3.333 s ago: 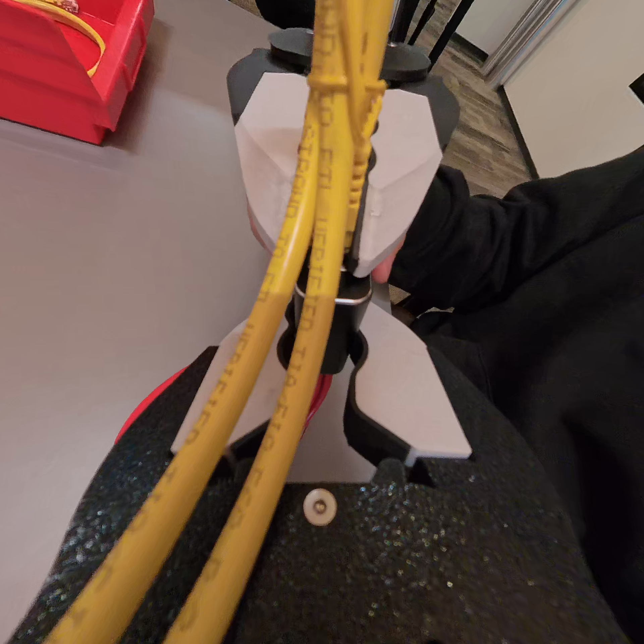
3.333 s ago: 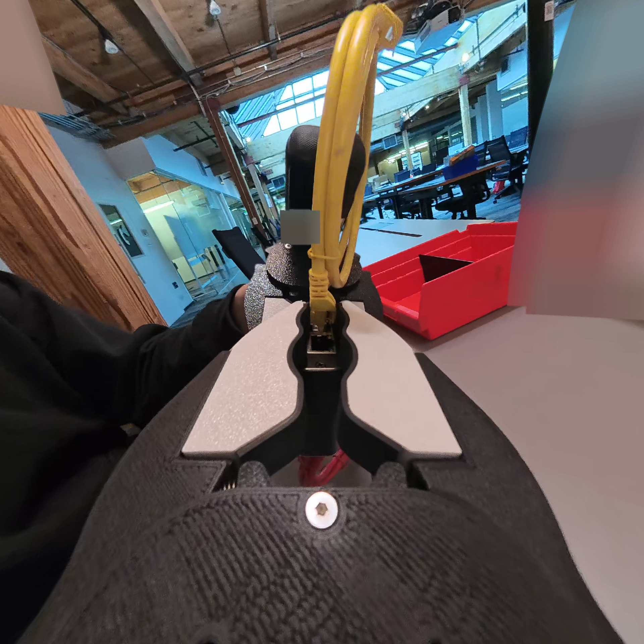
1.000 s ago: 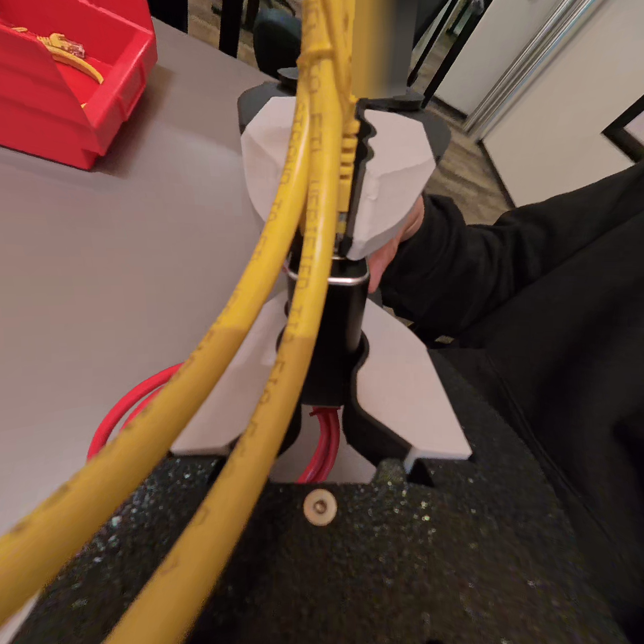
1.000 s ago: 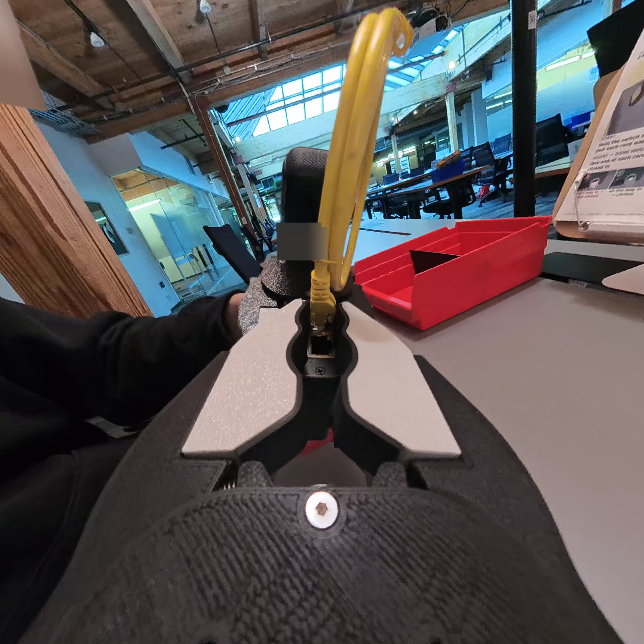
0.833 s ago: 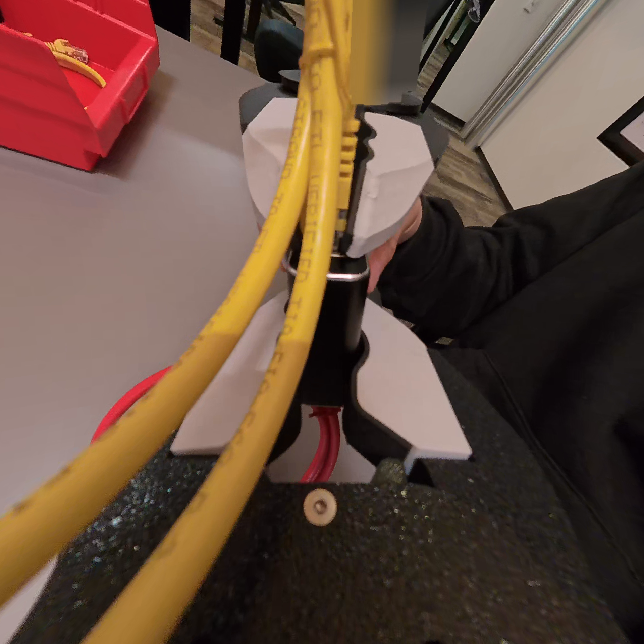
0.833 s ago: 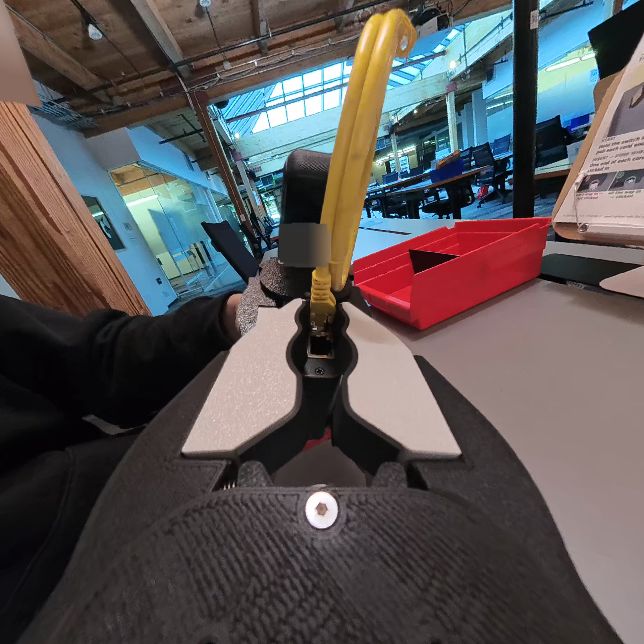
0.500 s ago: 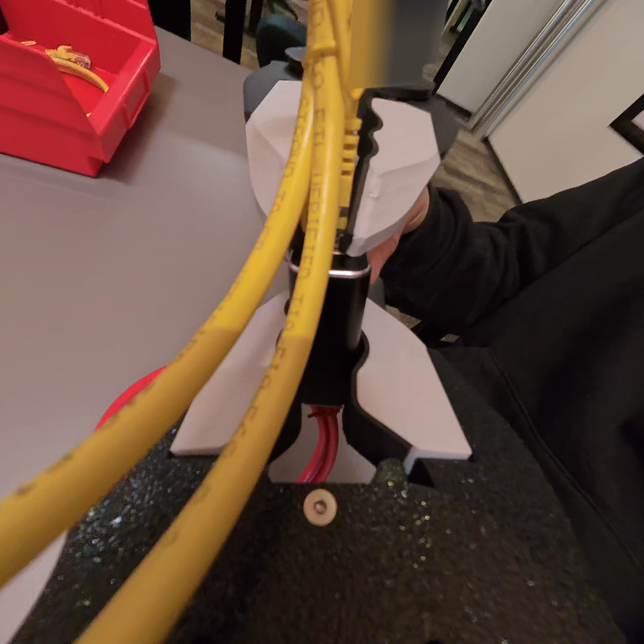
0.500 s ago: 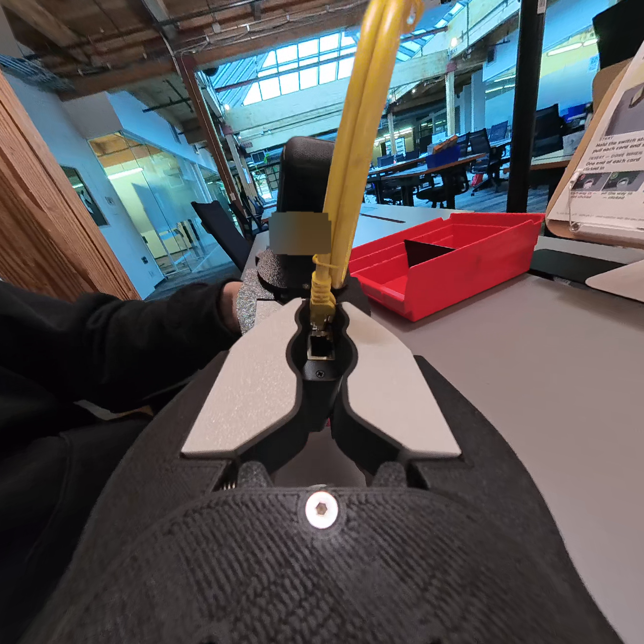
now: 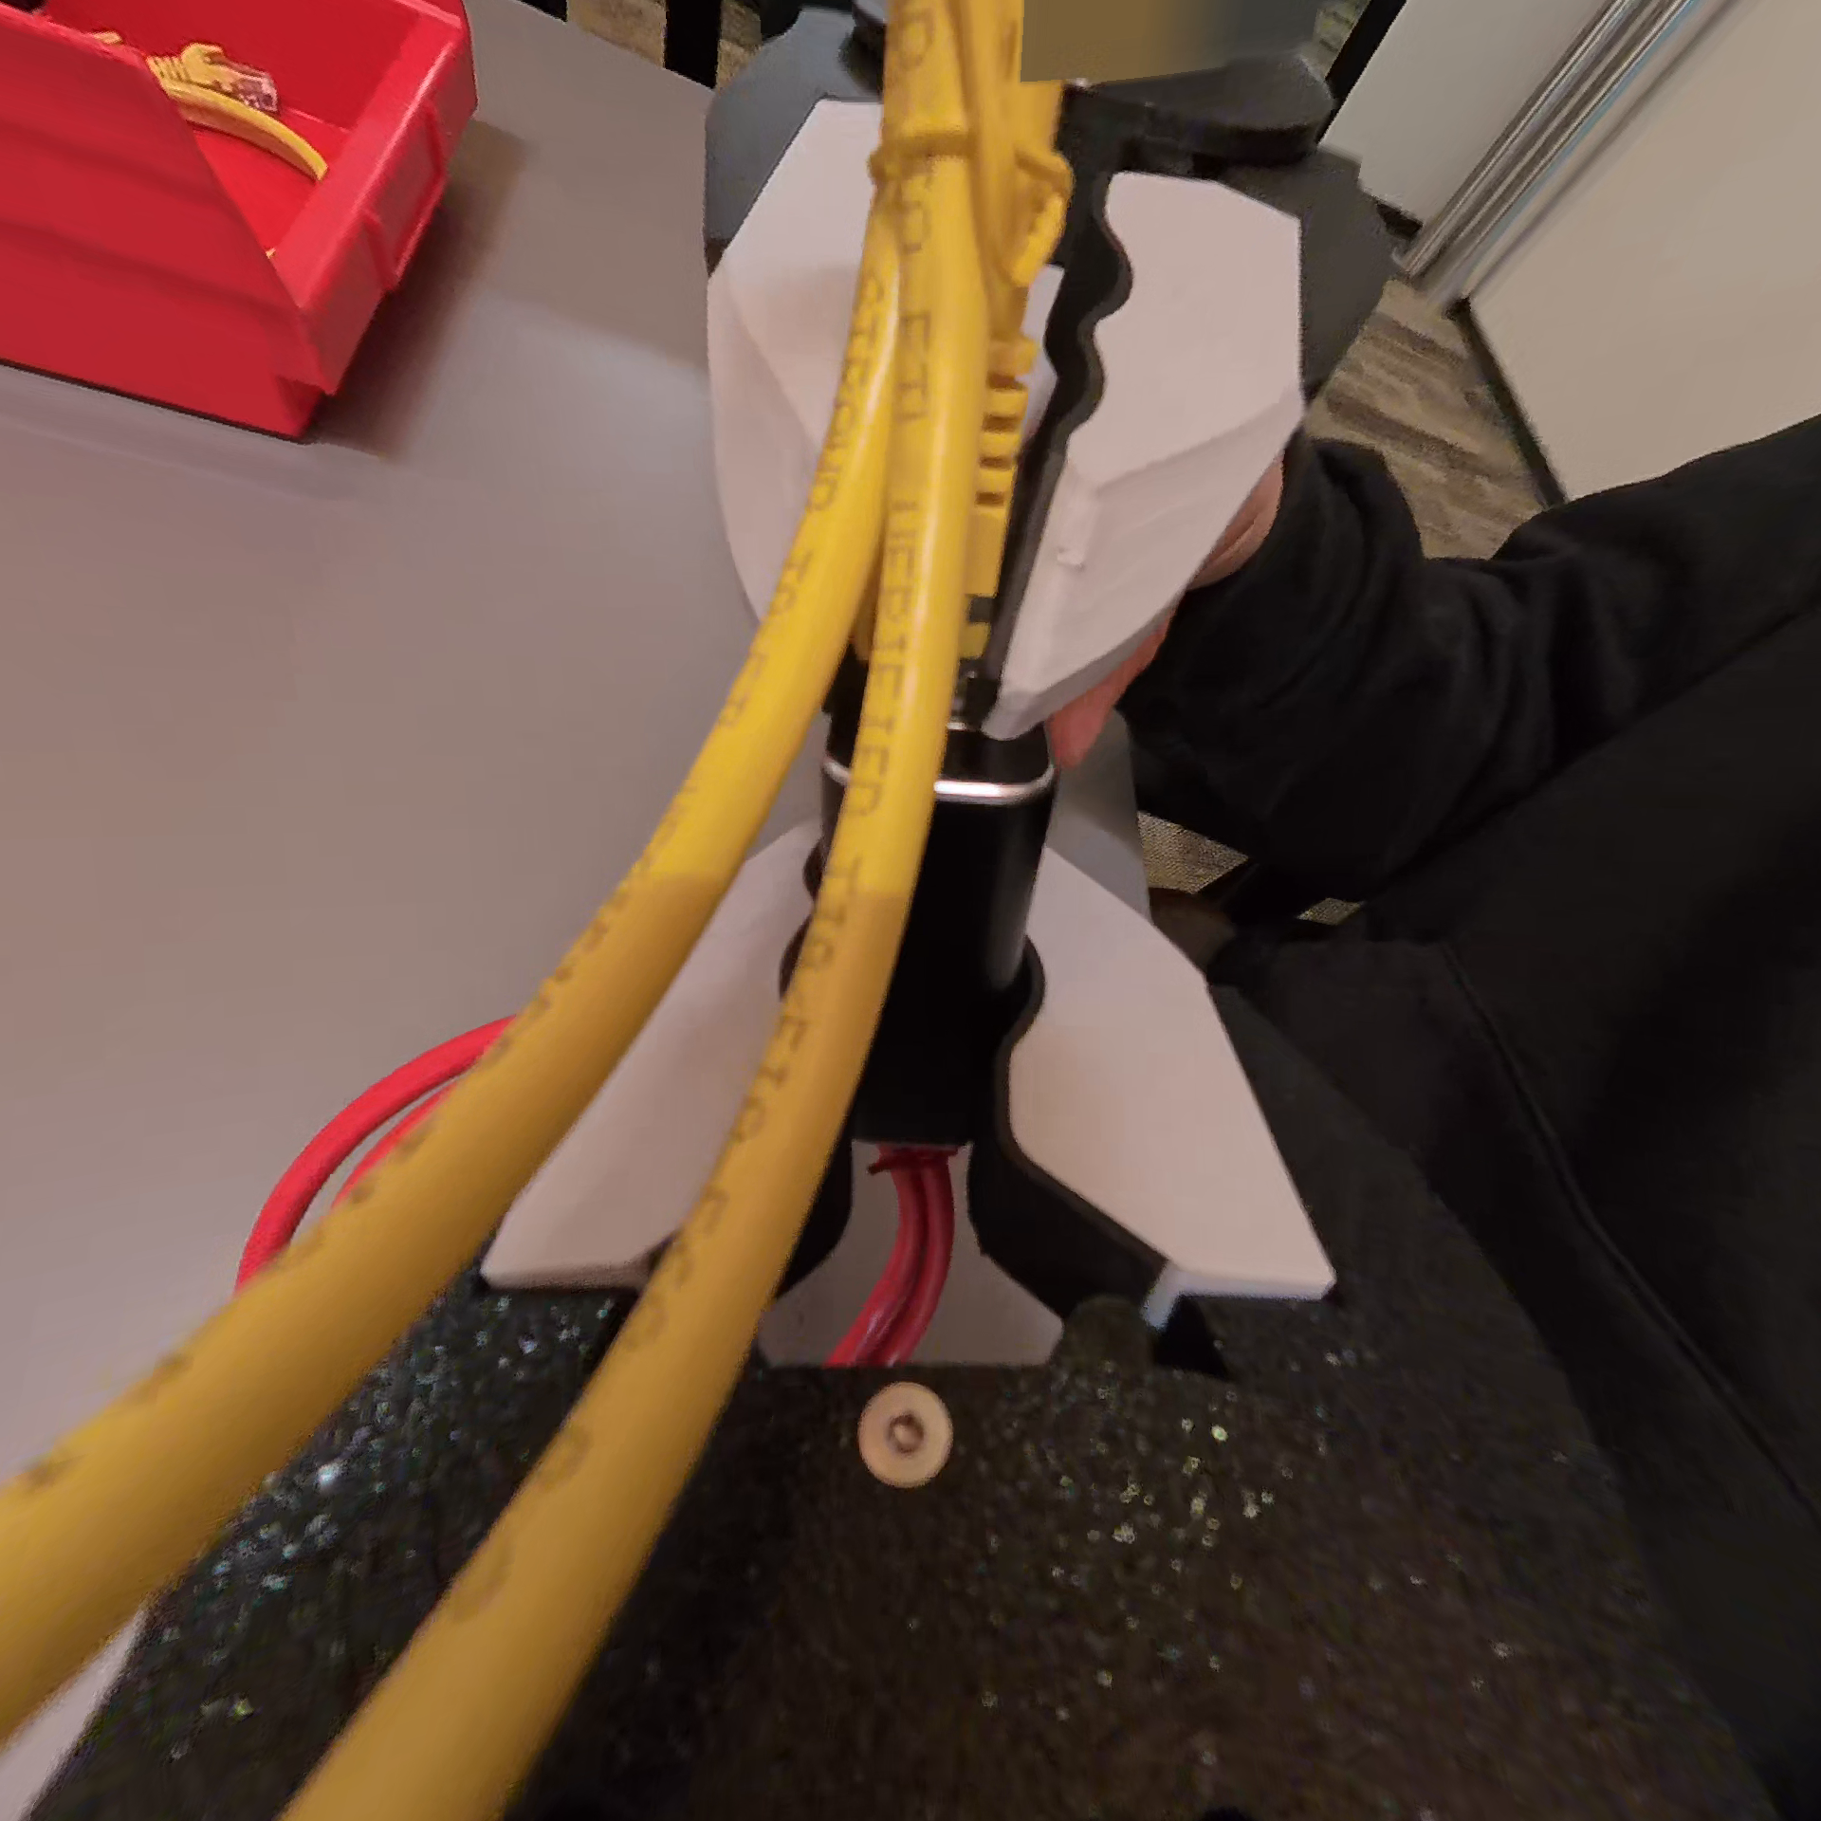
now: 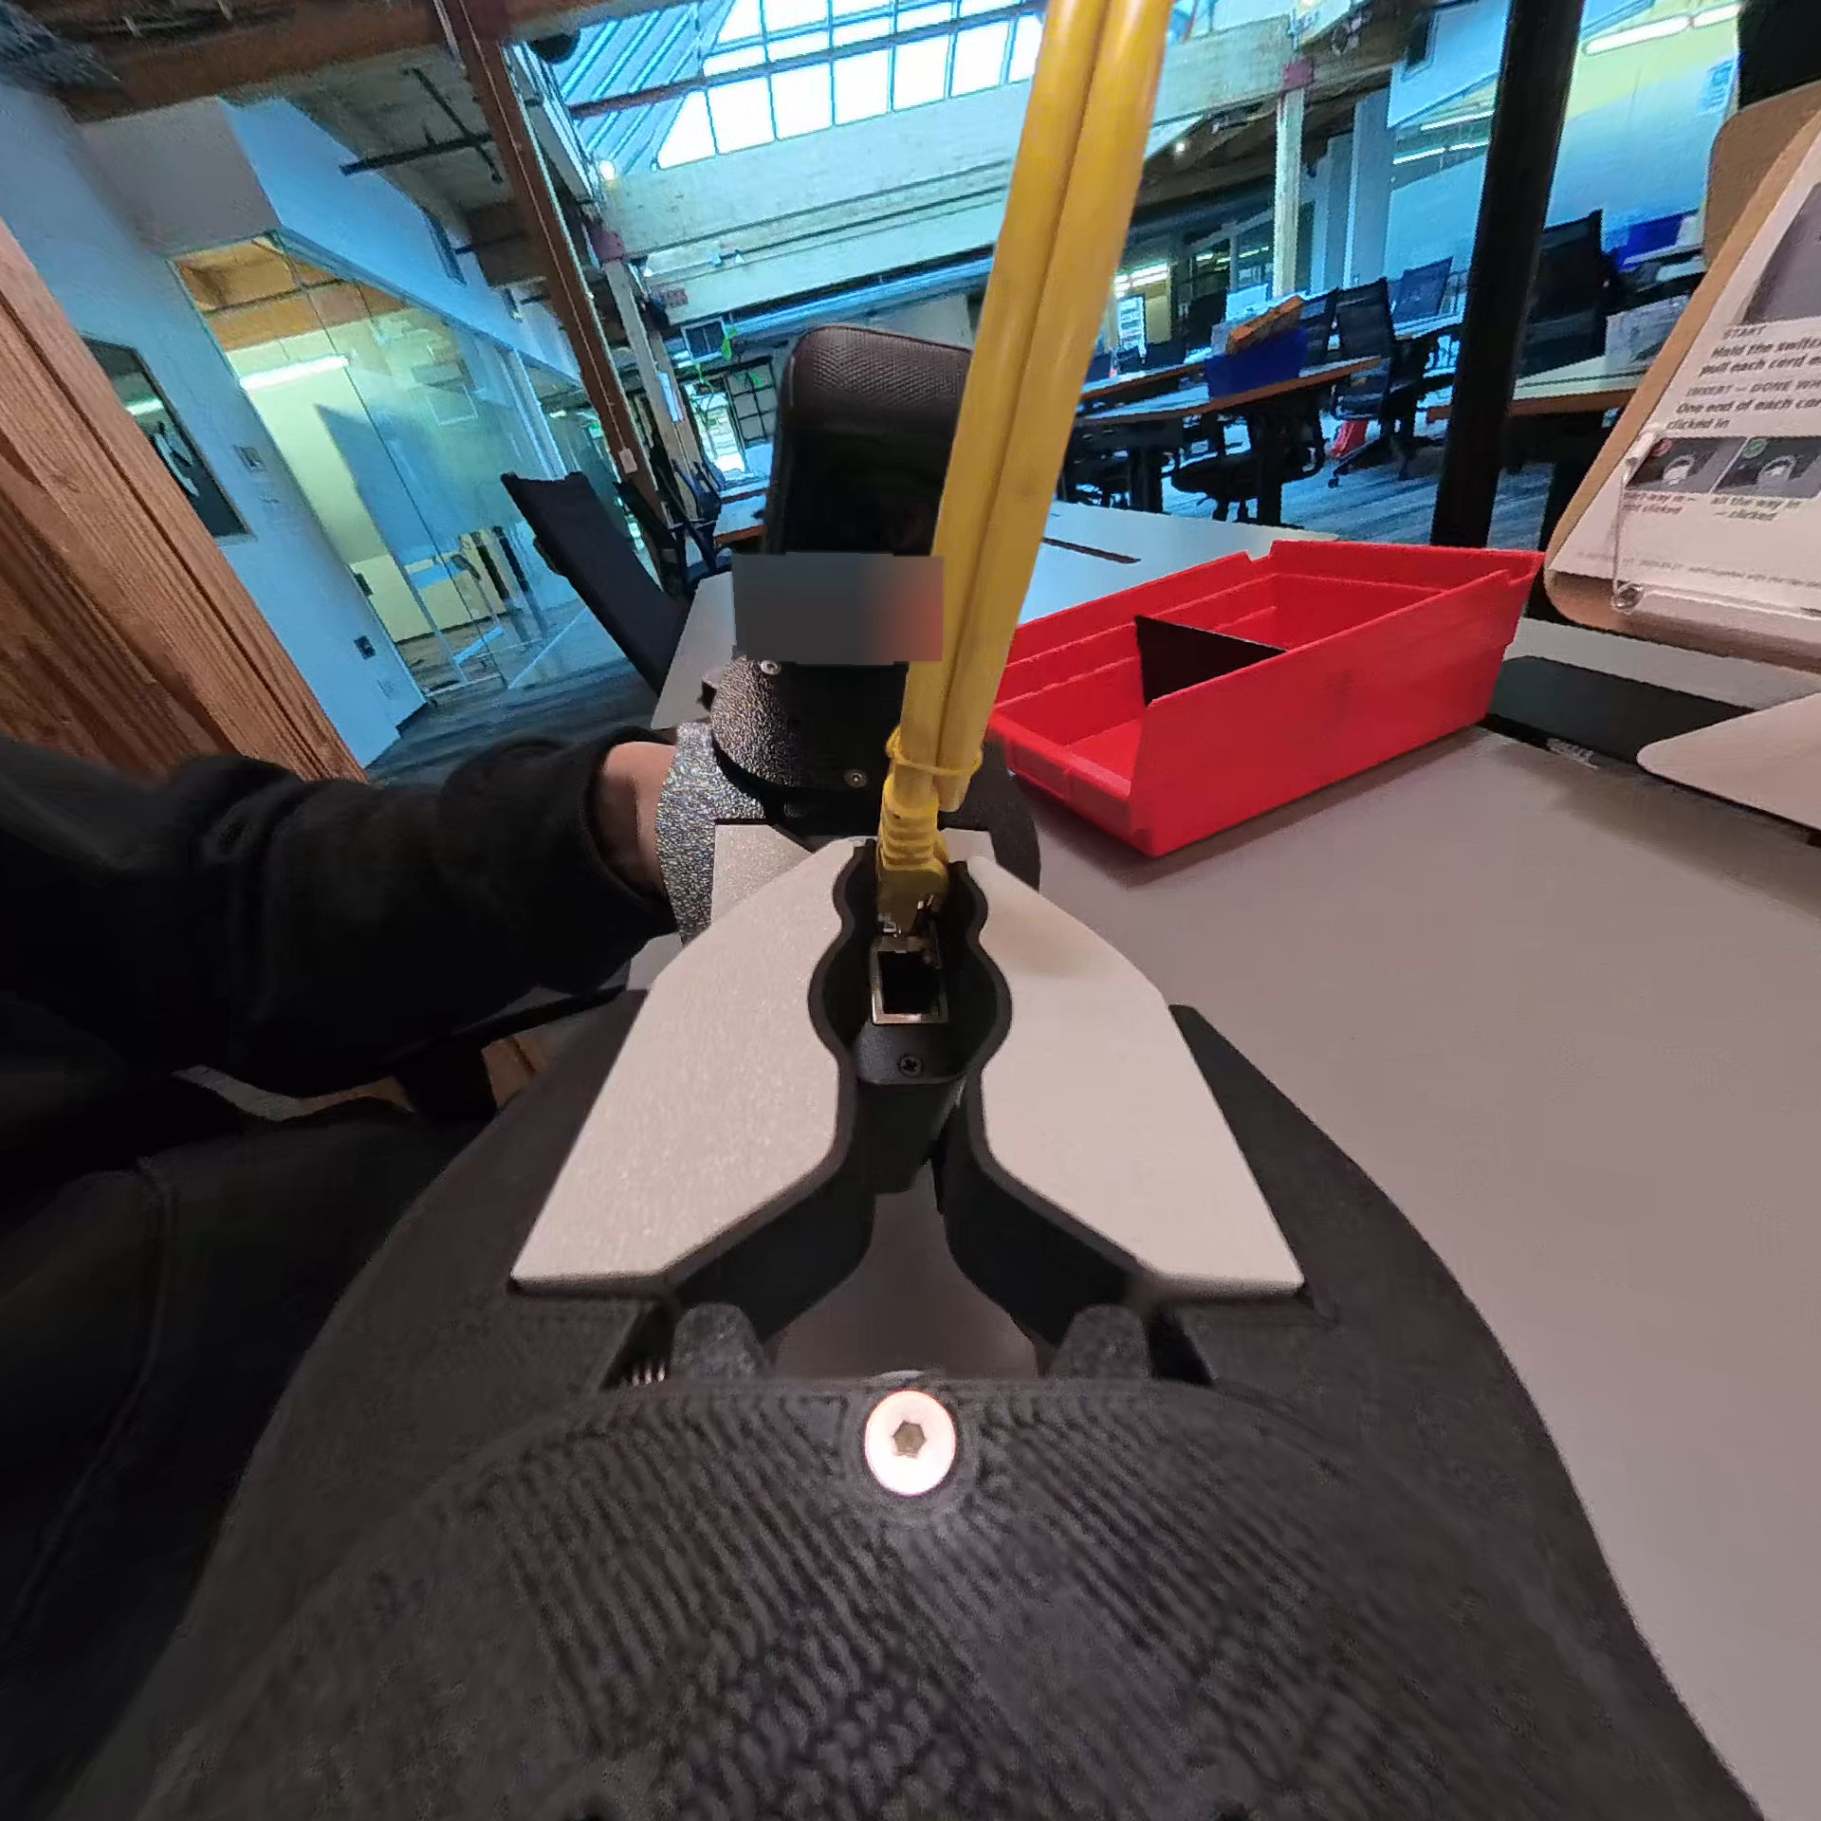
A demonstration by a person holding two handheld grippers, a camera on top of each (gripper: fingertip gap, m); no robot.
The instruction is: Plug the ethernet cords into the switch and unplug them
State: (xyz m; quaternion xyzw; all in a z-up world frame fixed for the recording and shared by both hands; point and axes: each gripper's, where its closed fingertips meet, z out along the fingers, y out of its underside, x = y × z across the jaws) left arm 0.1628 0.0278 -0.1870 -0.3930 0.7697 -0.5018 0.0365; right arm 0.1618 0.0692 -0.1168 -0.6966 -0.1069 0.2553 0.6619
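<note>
Between both hand-held grippers, black switch, yellow plug seemingly seated

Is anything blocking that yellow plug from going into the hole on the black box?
Nothing visible does: the yellow plug, pinched by the right gripper, sits right at the empty-looking socket of the black box.

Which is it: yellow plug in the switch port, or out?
Out: the switch has its port empty; yellow plug tip sits just above the rim.
</note>
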